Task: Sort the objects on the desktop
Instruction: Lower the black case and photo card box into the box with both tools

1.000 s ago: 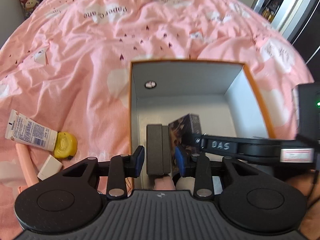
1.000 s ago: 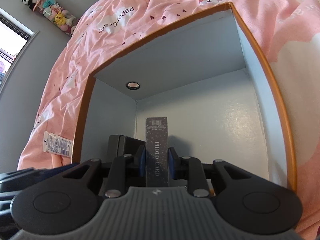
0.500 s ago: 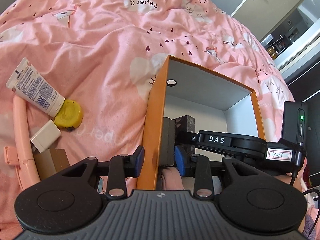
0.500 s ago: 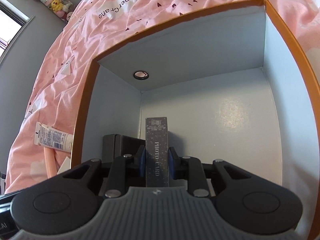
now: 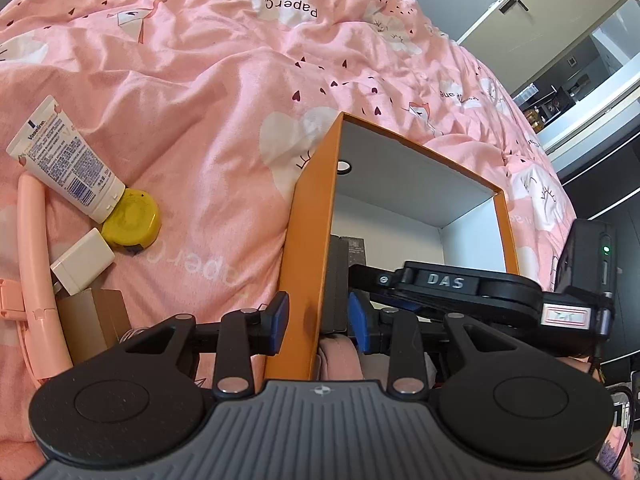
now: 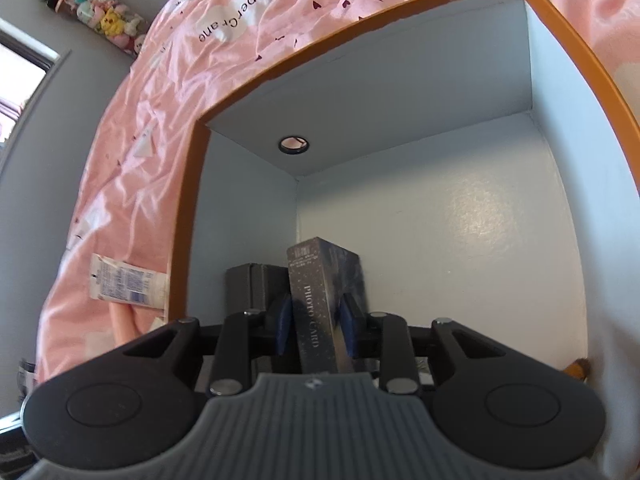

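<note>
The orange storage box (image 5: 308, 248), white inside, is taken as the landmark. Inside it, near its left wall, a dark photo-card box (image 6: 324, 300) is stood upright, with a grey case (image 6: 252, 284) just beside it on the wall side. The right gripper (image 6: 314, 322) is reached into the orange storage box with its blue pads on either side of the photo-card box; whether they are pressing it or are just clear of it cannot be told. The left gripper (image 5: 318, 316) is spread apart, astride the box's left wall, one pad outside and one inside by the grey case, nothing clamped.

If the right gripper is drawn back while a pad drags, the photo-card box could be tipped against the grey case or toppled onto the floor of the orange storage box. The wall could also be snagged by the left gripper's inner pad, and the box shifted on the soft pink duvet (image 5: 208, 92).

Left of the orange storage box, a Vaseline tube (image 5: 68, 156), a white charger (image 5: 82, 266), a pink band (image 5: 34, 256) and a cardboard piece (image 5: 96, 316) remain outside. The bases of both boxed items are hidden behind the grippers.
</note>
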